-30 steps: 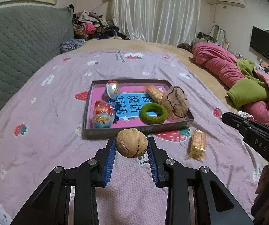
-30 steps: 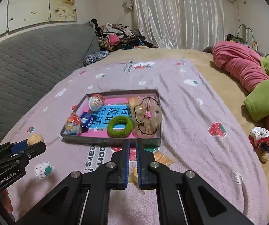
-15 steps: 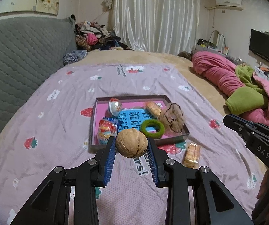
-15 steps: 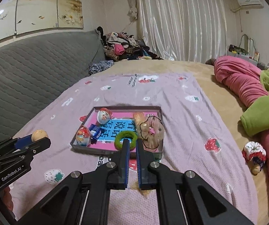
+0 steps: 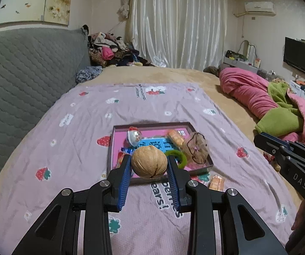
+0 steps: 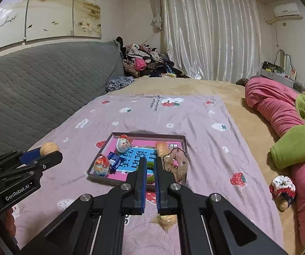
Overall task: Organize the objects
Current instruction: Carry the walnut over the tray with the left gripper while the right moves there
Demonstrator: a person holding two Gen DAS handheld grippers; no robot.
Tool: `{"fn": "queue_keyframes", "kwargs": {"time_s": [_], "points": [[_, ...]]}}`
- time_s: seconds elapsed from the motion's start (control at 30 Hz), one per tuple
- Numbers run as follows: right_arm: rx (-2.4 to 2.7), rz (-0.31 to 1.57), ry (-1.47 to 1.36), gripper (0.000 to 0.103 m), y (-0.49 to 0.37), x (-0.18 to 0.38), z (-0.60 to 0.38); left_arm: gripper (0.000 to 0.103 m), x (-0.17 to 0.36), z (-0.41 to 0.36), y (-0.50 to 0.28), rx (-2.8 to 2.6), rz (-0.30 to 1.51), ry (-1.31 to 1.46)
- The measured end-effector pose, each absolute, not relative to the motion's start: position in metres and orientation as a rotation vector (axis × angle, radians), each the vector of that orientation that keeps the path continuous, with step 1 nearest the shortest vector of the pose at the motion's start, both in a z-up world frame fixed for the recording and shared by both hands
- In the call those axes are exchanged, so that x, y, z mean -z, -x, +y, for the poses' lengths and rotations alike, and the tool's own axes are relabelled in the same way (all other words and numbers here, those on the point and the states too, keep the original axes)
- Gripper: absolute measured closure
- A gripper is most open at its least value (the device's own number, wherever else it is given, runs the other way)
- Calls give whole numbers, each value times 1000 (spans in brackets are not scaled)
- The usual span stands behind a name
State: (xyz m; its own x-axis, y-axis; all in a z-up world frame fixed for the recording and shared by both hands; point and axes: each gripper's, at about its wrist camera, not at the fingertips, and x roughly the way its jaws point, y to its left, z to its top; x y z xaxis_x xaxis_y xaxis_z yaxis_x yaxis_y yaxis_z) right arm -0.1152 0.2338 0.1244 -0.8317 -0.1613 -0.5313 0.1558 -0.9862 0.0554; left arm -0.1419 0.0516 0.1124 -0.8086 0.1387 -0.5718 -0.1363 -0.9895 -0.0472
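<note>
My left gripper (image 5: 149,163) is shut on a tan walnut (image 5: 149,162), held in the air in front of a shallow box (image 5: 152,124) with a pink floor. In the right wrist view that walnut (image 6: 49,148) shows at the left gripper's tips at far left. The box (image 6: 148,135) holds two toy eggs (image 6: 124,143), a green ring (image 5: 176,158), a wrapped biscuit (image 5: 175,137) and a sheer scrunchie (image 6: 174,163). My right gripper (image 6: 149,163) is shut with nothing between its pads, above the box's near edge. A second wrapped biscuit (image 5: 216,182) lies on the blanket before the box.
The box sits on a lilac strawberry-print blanket (image 5: 88,127) over a bed. A grey quilted headboard (image 5: 24,74) runs along the left. Pink and green bedding (image 5: 269,106) is heaped at the right, with a small fabric toy (image 6: 282,188) beside it. Clothes (image 6: 143,61) pile at the far end.
Both grippers have risen above the bed, so the box looks smaller and lower in both views. The walnut stays clamped in the left gripper. The right gripper stays shut.
</note>
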Motion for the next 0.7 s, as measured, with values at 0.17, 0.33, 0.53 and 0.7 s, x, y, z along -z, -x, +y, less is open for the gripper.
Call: {"fn": "queue_keyframes", "kwargs": {"time_s": [0.17, 0.33, 0.53, 0.7], "points": [[2855, 7, -805, 96, 120, -134, 228, 69, -120, 51, 149, -2869, -2, 892], [2847, 36, -791, 96, 131, -140, 221, 69, -122, 53, 163, -2871, 8, 893], [2826, 59, -808, 96, 155, -135, 212, 69, -117, 56, 192, -2872, 12, 914], [2802, 63, -849, 96, 180, -116, 209, 69, -101, 59, 225, -2872, 20, 954]]}}
